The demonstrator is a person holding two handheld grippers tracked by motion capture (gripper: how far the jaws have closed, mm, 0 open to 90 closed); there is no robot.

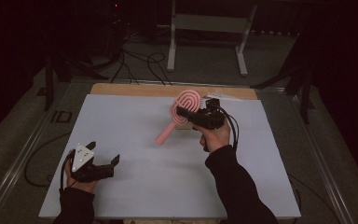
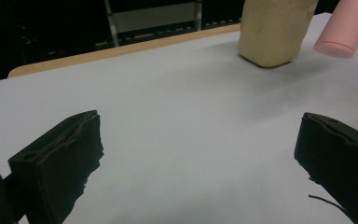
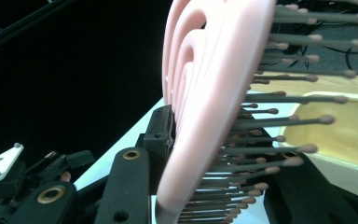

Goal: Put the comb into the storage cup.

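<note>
- The pick-up looks done: the right tool (image 1: 182, 112) is clamped on the head of the pink plastic hairbrush with the looped, ribbed back (image 1: 186, 106) and holds it clear of the white table (image 1: 135, 140), at the far right part of the table.
- In the right gripper view the black jaws press on the brush head from both sides, the grey bristles with rounded tips (image 3: 279, 123) pointing to that view's right.
- The brush handle slants down toward the person's side, its end hanging free above the table.
- Just under the brush stands a cream-coloured, open-topped container (image 2: 272, 30); in the right gripper view its hollow lies just past the bristles.
- What seems left is to set the brush in or at that container and let go.
- The left tool (image 1: 103, 161) rests spread wide and empty at the near left of the table, well apart from the brush.
</note>
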